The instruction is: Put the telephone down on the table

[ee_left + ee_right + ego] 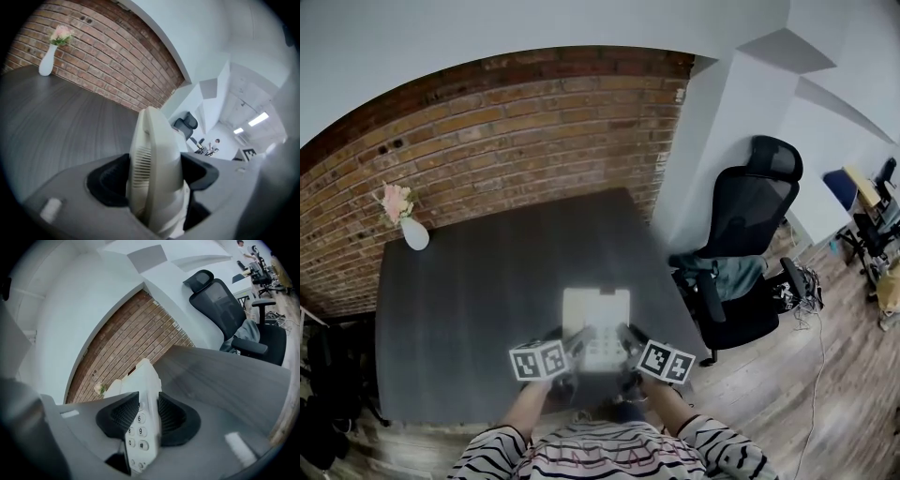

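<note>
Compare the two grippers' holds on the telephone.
The left gripper clamps the telephone by its vented side; the right gripper clamps it by its keypad edge, beside the 9 and # keys. The left jaws stand wider, on a thicker part. Both are shut on the telephone, over the table.

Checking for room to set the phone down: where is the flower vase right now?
In the head view the white vase stands at the far left corner of the table, by the brick wall, far from the held telephone.
</note>
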